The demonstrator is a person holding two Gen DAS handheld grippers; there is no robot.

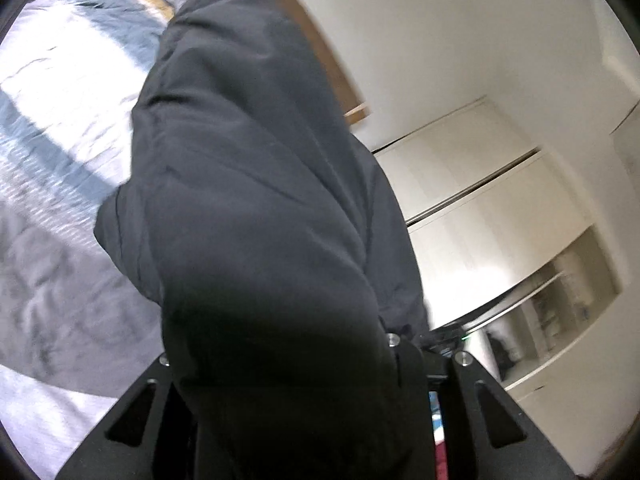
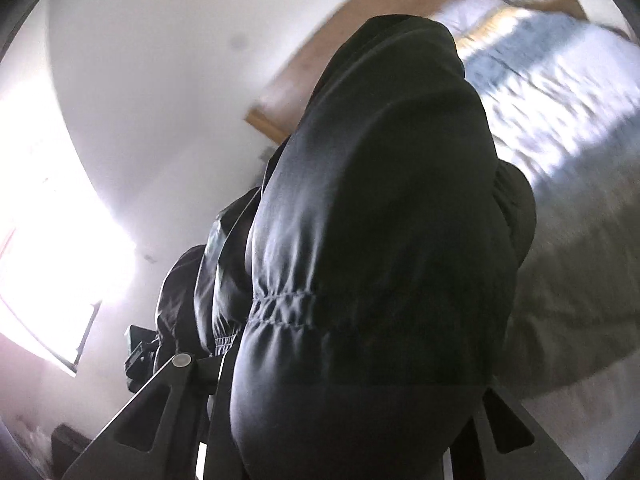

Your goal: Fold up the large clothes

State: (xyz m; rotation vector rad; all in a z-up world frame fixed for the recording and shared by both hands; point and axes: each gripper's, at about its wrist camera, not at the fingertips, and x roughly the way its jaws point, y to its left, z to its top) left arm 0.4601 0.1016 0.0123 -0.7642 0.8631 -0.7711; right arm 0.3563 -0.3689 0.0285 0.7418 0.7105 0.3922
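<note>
A large dark jacket (image 1: 248, 200) hangs up in the air and fills the middle of both views. In the left wrist view its cloth runs down between the black fingers (image 1: 136, 420) of my left gripper (image 1: 312, 364), which is shut on a fold of it. In the right wrist view the jacket (image 2: 380, 200) looks shiny black, with a gathered elastic seam (image 2: 280, 308). My right gripper (image 2: 332, 384) is shut on it too. Cloth hides the fingertips of both grippers. The jacket's far end droops toward the bed.
A bed with a blue, white and yellow striped duvet (image 1: 60, 100) (image 2: 560, 80) lies below the jacket, against a wooden headboard (image 2: 360, 12). White wardrobe doors (image 1: 480, 200) and an open shelf (image 1: 560, 304) stand to one side. A bright window (image 2: 48, 240) is on the other.
</note>
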